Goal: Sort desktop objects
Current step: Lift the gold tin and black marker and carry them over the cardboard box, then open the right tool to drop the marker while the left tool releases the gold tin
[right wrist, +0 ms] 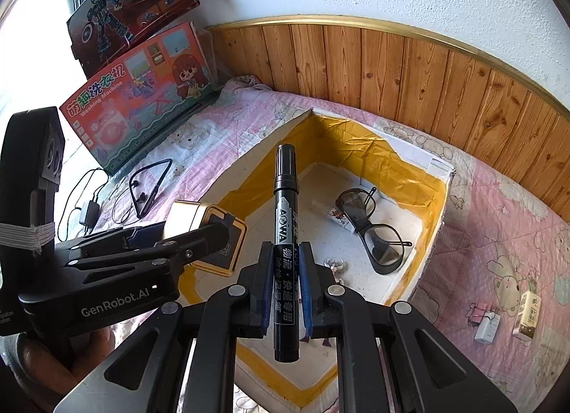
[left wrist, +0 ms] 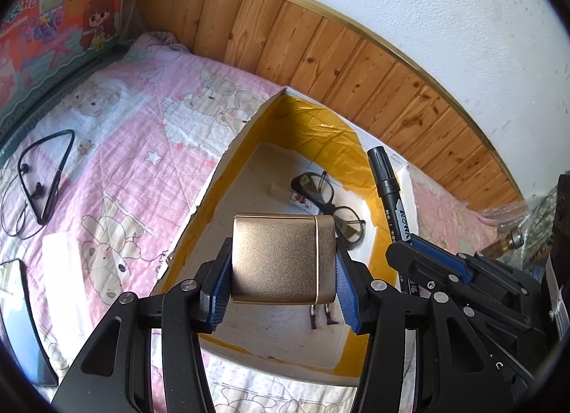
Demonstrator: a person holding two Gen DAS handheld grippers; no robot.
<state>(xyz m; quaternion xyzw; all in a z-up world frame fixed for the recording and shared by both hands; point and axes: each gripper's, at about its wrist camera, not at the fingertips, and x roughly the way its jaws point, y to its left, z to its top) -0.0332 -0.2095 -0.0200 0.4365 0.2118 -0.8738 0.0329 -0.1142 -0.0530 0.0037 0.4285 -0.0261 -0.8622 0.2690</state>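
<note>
Gold metal case (left wrist: 281,258) sits clamped between the blue pads of the left gripper (left wrist: 281,292), held above the near end of the open foam box (left wrist: 228,163) lined with yellow tape. That gripper tilts steeply downward toward the box floor, its jaws spread wide around the case's two sides. From the right wrist view the left gripper's black body reads "GenRobot.AI", and part of a hand (right wrist: 53,359) shows beneath it at the lower left.

Just beside it, the right gripper (right wrist: 285,292) also slants downward over the box, jaws pinched tight on a black marker (right wrist: 285,235) that points forward, cap end out. Its barrel reads "AOWA", followed by Chinese characters.

Inside the box lie black-framed glasses (right wrist: 374,231) and a small printed packet (right wrist: 338,215), its print too small to read.

On the pink bear-print quilt (left wrist: 142,135), left of the box, rest black neckband earphones (left wrist: 42,177). Behind them leans a toy box (right wrist: 139,99) marked "Washing Machine". Right of the foam box lie a white charger (right wrist: 488,327) and a small carton (right wrist: 529,315).
</note>
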